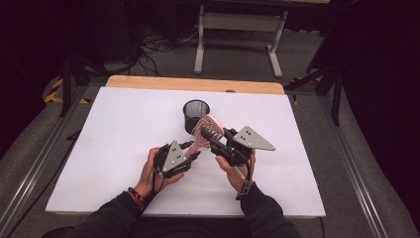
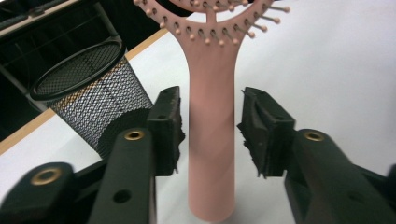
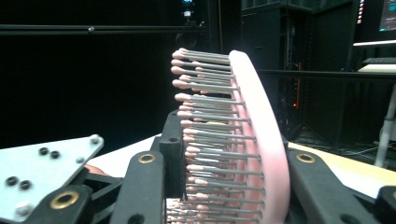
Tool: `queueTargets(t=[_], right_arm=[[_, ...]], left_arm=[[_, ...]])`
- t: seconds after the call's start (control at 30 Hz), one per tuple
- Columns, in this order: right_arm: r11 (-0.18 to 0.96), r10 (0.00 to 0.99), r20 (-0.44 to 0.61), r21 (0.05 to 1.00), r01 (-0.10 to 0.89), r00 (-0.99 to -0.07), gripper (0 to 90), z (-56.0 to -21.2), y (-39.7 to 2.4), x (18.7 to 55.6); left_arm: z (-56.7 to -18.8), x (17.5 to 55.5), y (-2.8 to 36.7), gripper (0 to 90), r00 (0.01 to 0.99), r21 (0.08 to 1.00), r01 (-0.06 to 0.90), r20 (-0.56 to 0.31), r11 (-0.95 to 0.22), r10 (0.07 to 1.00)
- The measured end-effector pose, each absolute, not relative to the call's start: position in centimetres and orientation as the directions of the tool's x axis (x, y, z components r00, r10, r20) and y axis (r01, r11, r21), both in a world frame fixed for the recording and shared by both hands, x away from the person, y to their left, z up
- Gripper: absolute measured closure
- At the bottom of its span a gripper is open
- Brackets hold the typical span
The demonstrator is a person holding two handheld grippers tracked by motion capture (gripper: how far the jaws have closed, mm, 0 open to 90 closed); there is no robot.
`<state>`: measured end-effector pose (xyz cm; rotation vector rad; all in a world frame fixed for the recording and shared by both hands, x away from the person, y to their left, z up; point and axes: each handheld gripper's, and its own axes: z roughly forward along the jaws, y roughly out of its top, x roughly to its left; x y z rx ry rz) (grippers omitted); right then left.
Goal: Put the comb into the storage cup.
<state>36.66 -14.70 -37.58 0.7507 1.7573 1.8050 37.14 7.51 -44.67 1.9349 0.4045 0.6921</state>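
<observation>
Because the left gripper [image 2: 210, 130] stands spread, pads clear of the pink hairbrush [image 2: 211, 140] handle between them, the brush hangs solely from the right gripper [image 3: 224, 158], pinching its bristled head; it could swing or slip beside the mesh cup [image 1: 196, 116].

Pretty roomy from where I'm standing: the white table [image 1: 109, 148] is bare from 6 round to 11 o'clock of the hands, and out at 3 too. Only real blocker is the black mesh cup [image 1: 195, 115] at 12, just behind the pink hairbrush [image 1: 205, 130] held up between both grippers.
</observation>
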Motion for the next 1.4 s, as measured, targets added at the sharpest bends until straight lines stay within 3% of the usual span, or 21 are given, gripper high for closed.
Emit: queueTargets(t=[0.53,0.97,1.4], right_arm=[[-0.019,0.721,0.003,1.0,-0.015,-0.693,63.5,-36.9,-16.2,36.4],[0.009,0.747,-0.034,0.999,-0.041,-0.664,63.4,-36.3,-17.9,36.5],[0.002,0.763,-0.042,0.998,-0.063,-0.645,63.4,-35.5,-19.3,36.4]], left_arm=[[-44.9,36.9,9.3,39.9,0.796,0.892,-0.058,0.312,-0.448,0.519],[-44.6,36.7,10.9,21.1,0.816,0.901,-0.045,0.283,-0.432,0.505],[-44.3,37.2,13.2,8.1,0.827,0.918,-0.013,0.232,-0.395,0.512]])
